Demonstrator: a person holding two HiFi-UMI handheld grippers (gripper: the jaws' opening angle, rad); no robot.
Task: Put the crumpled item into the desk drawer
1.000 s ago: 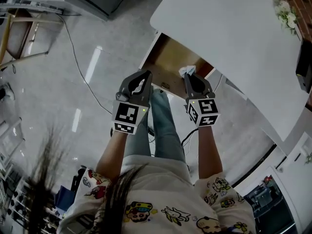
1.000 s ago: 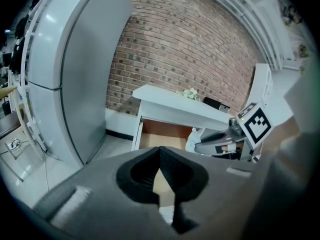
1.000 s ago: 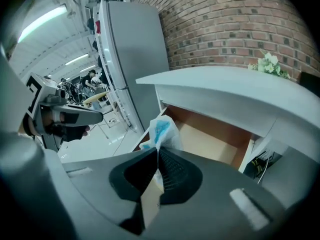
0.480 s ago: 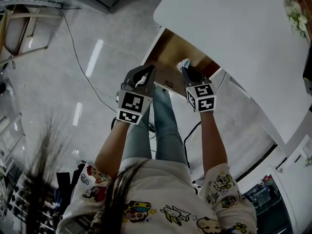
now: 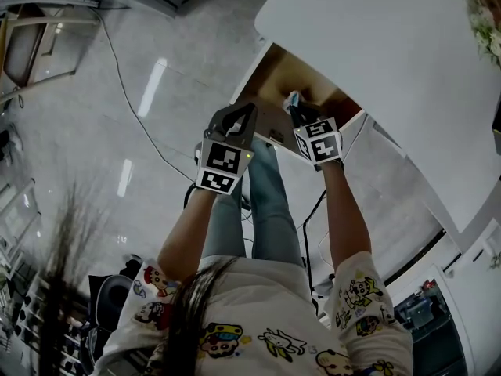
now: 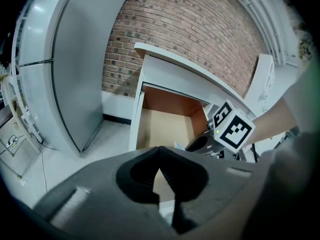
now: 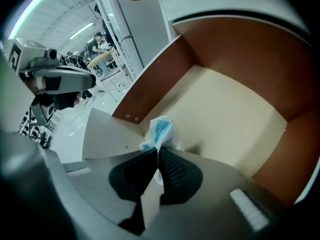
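Crumpled item (image 7: 161, 130), a white wad with blue print, is pinched between the closed jaws of the right gripper (image 7: 156, 153). Over the last second that gripper has carried it from near the front edge of the open desk drawer (image 7: 227, 116) to further in above the bare pale floor. The left gripper (image 6: 160, 151) has come forward alongside, jaws together on nothing. The carry looks about finished, so what remains is to part the right jaws and let the wad drop inside.
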